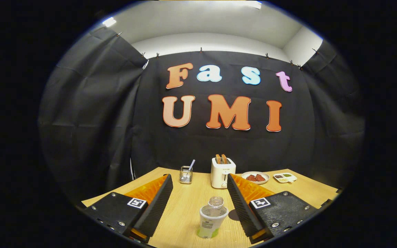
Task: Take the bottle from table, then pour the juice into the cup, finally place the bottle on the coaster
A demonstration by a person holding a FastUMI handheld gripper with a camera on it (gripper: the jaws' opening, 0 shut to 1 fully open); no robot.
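Standing between wide-spread tool (198,193) fingers, one bottle (212,217), one toaster (222,172)

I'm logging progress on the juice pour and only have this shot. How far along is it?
Nothing looks done yet. The bottle stands upright on the table, between the open fingers of the gripper, neither touching it. In hand: lining up for the grasp. A dark round patch beside the bottle may be the coaster; I can't tell. Left: grasp, pour, place.

Gripper (200,196) level and facing forward, fingers (157,203) spread wide apart, jaws parted, nothing pressed between them, pads angled inward toward each other
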